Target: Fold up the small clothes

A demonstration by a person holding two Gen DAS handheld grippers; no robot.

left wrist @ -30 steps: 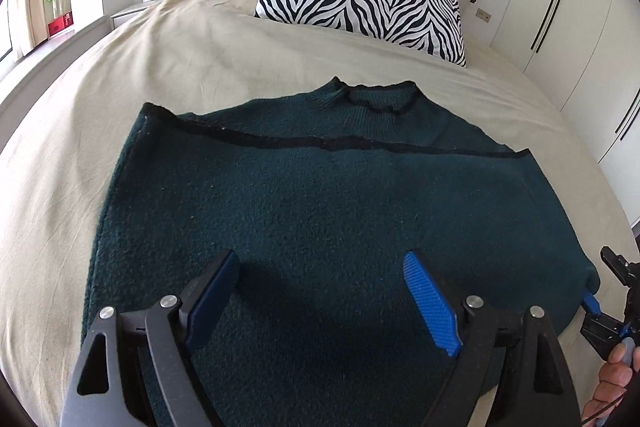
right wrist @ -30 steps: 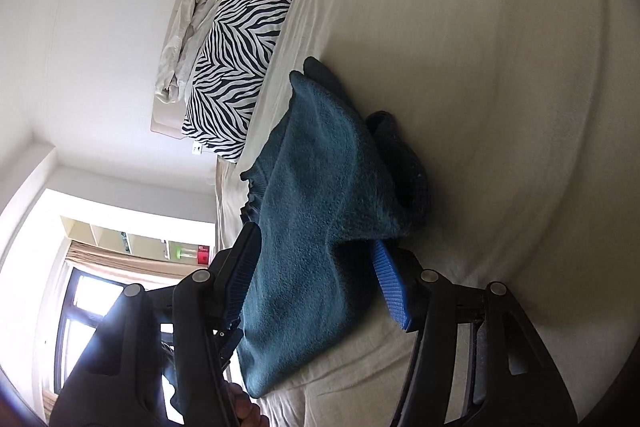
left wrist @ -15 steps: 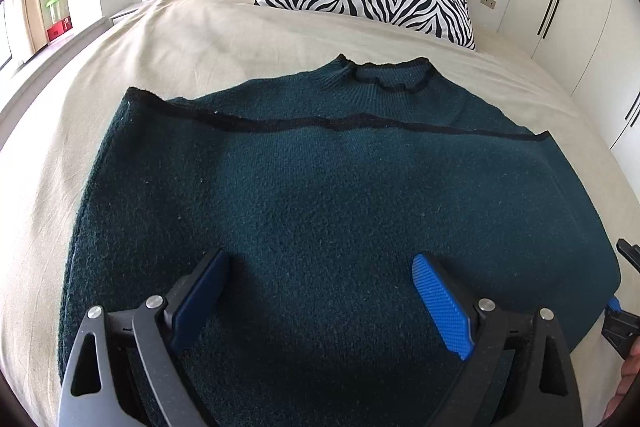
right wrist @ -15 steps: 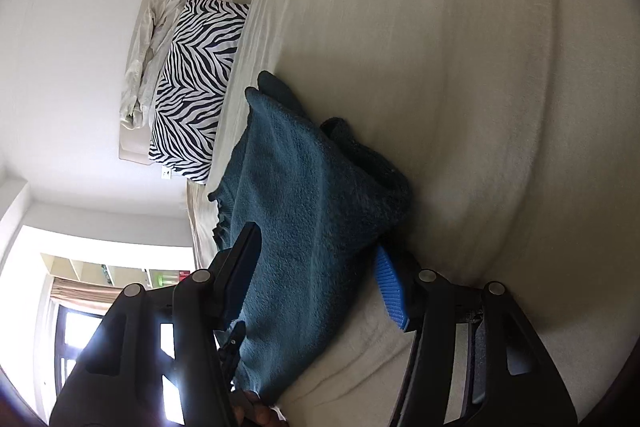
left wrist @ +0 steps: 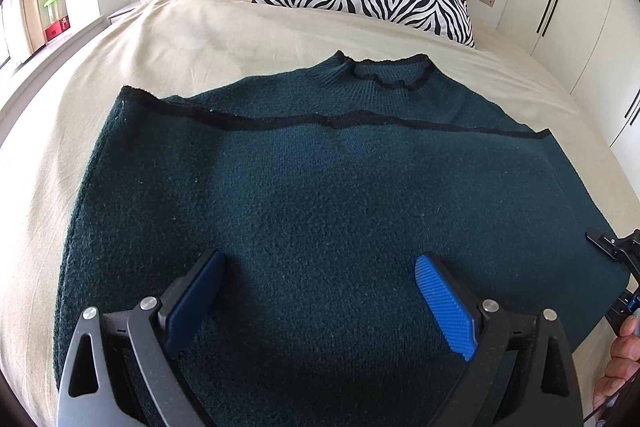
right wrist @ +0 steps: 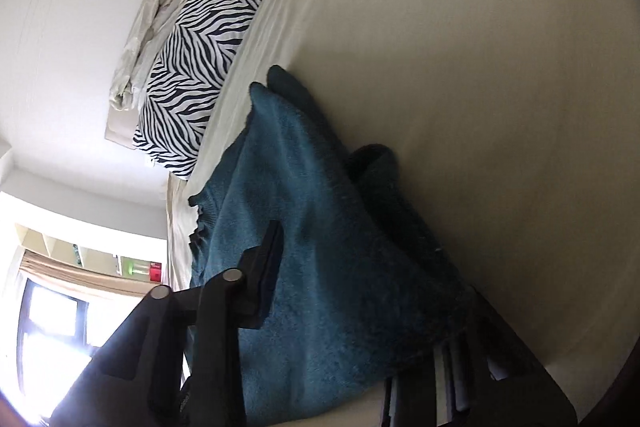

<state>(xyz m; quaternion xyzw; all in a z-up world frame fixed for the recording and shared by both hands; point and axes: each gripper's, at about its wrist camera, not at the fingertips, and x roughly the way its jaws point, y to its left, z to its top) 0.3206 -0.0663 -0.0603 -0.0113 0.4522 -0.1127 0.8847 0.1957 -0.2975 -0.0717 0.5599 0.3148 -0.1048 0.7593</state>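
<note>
- The dark green sweater (left wrist: 320, 211) lay flat mid-bed (left wrist: 200, 39), its neck toward twelve o'clock.
- The left gripper (left wrist: 316, 299) hung over it, jaws wide and opening.
- The right gripper (right wrist: 360, 291), at three o'clock, was closing on its edge.

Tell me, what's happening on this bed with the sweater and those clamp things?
A person is folding a dark green sweater on the bed, holding a gripper in each hand. The sweater lies flat, its bottom part already folded up toward the collar. The left gripper hangs wide open above the near part, gripping nothing. The right gripper is closing on the sweater's side edge.
</note>
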